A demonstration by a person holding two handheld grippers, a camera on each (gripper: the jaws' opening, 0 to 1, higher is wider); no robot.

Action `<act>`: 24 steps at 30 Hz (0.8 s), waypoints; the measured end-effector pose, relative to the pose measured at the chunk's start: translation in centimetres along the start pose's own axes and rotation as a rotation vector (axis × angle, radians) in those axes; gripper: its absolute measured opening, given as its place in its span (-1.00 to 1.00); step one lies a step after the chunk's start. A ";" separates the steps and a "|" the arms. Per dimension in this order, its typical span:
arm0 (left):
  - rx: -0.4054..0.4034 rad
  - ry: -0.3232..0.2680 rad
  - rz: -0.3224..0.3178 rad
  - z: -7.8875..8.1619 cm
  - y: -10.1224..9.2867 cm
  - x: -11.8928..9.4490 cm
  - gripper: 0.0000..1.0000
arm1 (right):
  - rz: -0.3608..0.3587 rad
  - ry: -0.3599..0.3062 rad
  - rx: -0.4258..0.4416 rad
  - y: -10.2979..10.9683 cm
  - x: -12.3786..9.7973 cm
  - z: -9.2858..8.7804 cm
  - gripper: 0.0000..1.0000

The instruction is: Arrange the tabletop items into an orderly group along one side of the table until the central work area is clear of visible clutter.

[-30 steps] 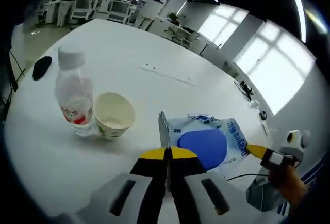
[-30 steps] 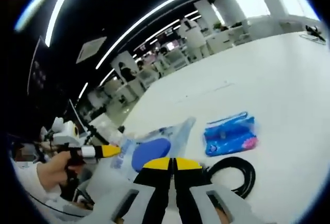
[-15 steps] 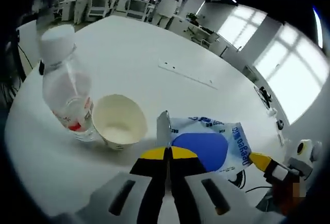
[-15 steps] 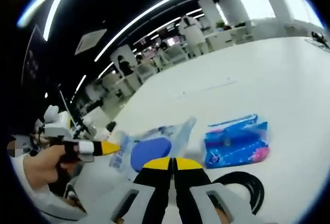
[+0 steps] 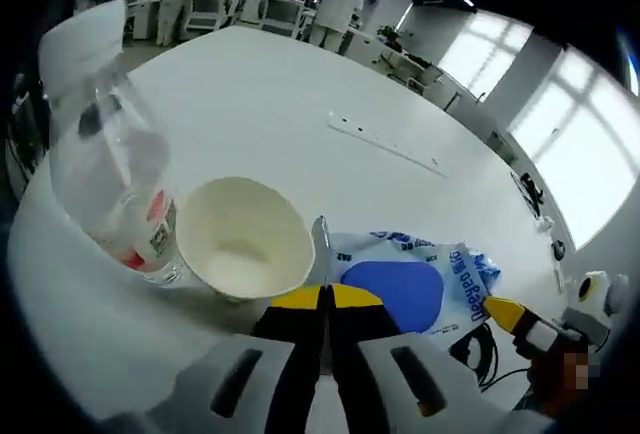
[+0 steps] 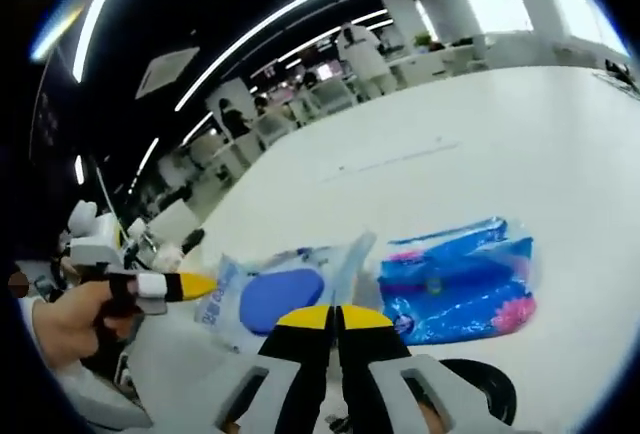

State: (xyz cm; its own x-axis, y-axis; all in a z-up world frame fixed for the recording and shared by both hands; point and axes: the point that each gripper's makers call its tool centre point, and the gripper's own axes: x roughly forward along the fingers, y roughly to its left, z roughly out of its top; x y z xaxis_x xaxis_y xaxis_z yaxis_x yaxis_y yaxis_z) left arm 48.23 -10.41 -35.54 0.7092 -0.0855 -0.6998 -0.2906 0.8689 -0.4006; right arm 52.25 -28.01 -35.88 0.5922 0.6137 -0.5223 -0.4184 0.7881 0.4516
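A clear plastic bag with a blue oval (image 5: 400, 284) lies on the white table (image 5: 300, 94), held at both ends. My left gripper (image 5: 325, 299) is shut on its near edge, which stands up above the jaw tips. In the right gripper view the same bag (image 6: 280, 299) rises from my right gripper (image 6: 335, 312), also shut on it. A paper cup (image 5: 245, 239) and a clear water bottle (image 5: 105, 179) stand just left of the left gripper. A blue packet (image 6: 460, 289) lies right of the bag. The other gripper (image 6: 185, 284), yellow-tipped and held by a hand, meets the bag's far end.
A black cable (image 6: 485, 384) coils on the table below the blue packet, and the cable (image 5: 480, 349) lies beside the bag in the left gripper view. A thin strip (image 5: 385, 144) lies mid-table. The table's edge curves close behind the bottle. Desks, chairs and people stand beyond.
The bag keeps its place at both jaws. Cup and bottle have come much closer in the left gripper view; the blue packet has come closer in the right gripper view.
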 end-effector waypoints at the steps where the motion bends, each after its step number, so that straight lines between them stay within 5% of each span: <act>1: -0.017 0.004 -0.008 -0.1 -0.1 0.2 -1.00 | -0.004 0.000 0.016 -0.2 0.1 -0.2 -1.00; 15: -0.036 -0.068 0.049 -0.5 2.0 -1.2 -1.00 | -0.065 -0.041 0.045 -0.7 0.9 -1.0 -1.00; 24: -0.019 0.002 0.026 -5.3 2.6 -2.8 -0.96 | -0.085 -0.033 0.005 -0.3 1.0 -1.3 -1.00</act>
State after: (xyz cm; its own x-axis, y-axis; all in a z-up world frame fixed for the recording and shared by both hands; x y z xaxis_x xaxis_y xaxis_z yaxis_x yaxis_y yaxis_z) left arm 42.06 -10.51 -37.73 0.7000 -0.0644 -0.7113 -0.3207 0.8615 -0.3936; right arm 52.04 -27.60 -37.49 0.6479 0.5425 -0.5348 -0.3623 0.8370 0.4101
